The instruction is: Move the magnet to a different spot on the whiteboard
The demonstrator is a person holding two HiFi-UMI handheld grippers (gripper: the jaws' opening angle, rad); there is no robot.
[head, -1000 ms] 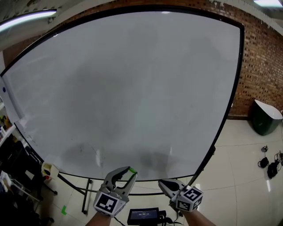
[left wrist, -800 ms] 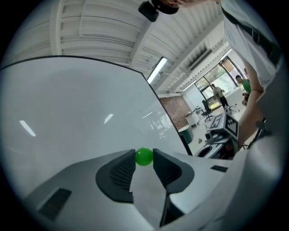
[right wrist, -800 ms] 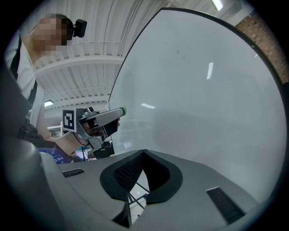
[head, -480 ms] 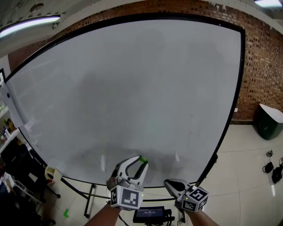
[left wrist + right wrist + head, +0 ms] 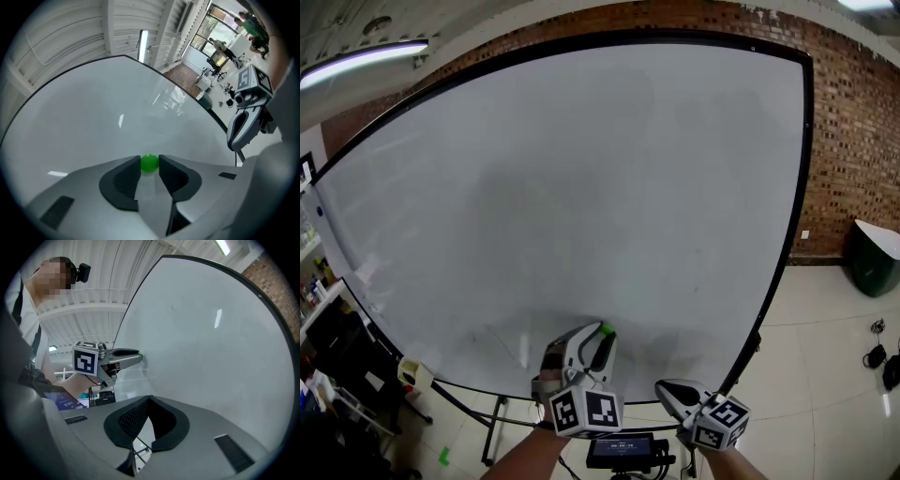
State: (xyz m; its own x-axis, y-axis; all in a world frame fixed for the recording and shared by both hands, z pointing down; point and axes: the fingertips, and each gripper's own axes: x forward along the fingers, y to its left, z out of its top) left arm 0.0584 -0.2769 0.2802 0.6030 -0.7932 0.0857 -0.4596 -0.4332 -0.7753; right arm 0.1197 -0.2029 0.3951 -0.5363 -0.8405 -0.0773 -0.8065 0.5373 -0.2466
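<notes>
Whiteboard (image 5: 581, 169): large, on a stand.
Left gripper (image 5: 598, 337): near whiteboard's lower edge, jaws narrowly apart, pinching the magnet.
Right gripper (image 5: 661, 386): below whiteboard, jaws together, empty.
Magnet (image 5: 149, 162): green, gripped; pickup apparently done, placing at a new spot remains.

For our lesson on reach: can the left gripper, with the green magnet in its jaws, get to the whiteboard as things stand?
Probably yes. The left gripper holds the green magnet right before the whiteboard, at its bare lower part, and nothing stands between them.
</notes>
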